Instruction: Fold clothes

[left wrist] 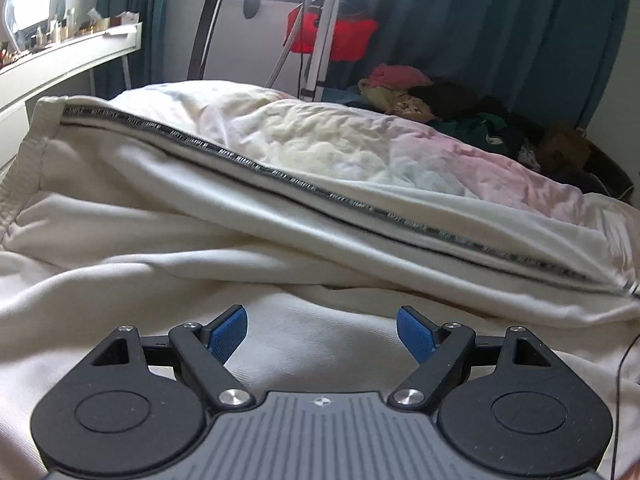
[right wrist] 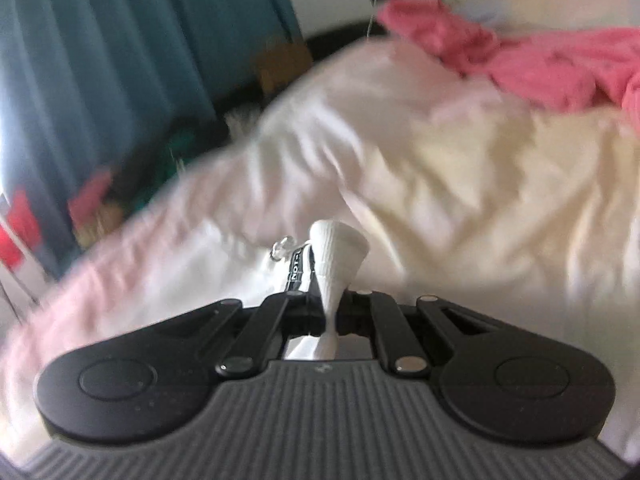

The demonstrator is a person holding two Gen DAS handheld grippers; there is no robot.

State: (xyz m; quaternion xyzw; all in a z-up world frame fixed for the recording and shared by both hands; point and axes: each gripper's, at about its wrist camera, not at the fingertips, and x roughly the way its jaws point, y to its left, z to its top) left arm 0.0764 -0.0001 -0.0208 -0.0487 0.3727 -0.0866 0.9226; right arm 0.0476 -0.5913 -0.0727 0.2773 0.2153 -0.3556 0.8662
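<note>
left claw [left wrist: 322,334] low over bed, blue pads [left wrist: 228,332] spread wide apart, nothing between them. cream-white track pants [left wrist: 248,216] lie stretched across bed ahead of it, black lettered side stripe [left wrist: 280,174] running diagonally, elastic waistband [left wrist: 38,148] at left end. right claw [right wrist: 330,310] clamped tight on bunched white end of same pants [right wrist: 336,252], stripe and drawstring tip beside it. pink garment [right wrist: 552,68] further back on pale crumpled bedsheet [right wrist: 480,184]. teal curtains [left wrist: 500,32] behind; right view blurred.

Left tool [left wrist: 322,334]: fingers spread wide, blue pads [left wrist: 228,334] facing each other, nothing between them. Right tool [right wrist: 330,312]: fingers closed together, pinching white fabric [right wrist: 336,256].
</note>
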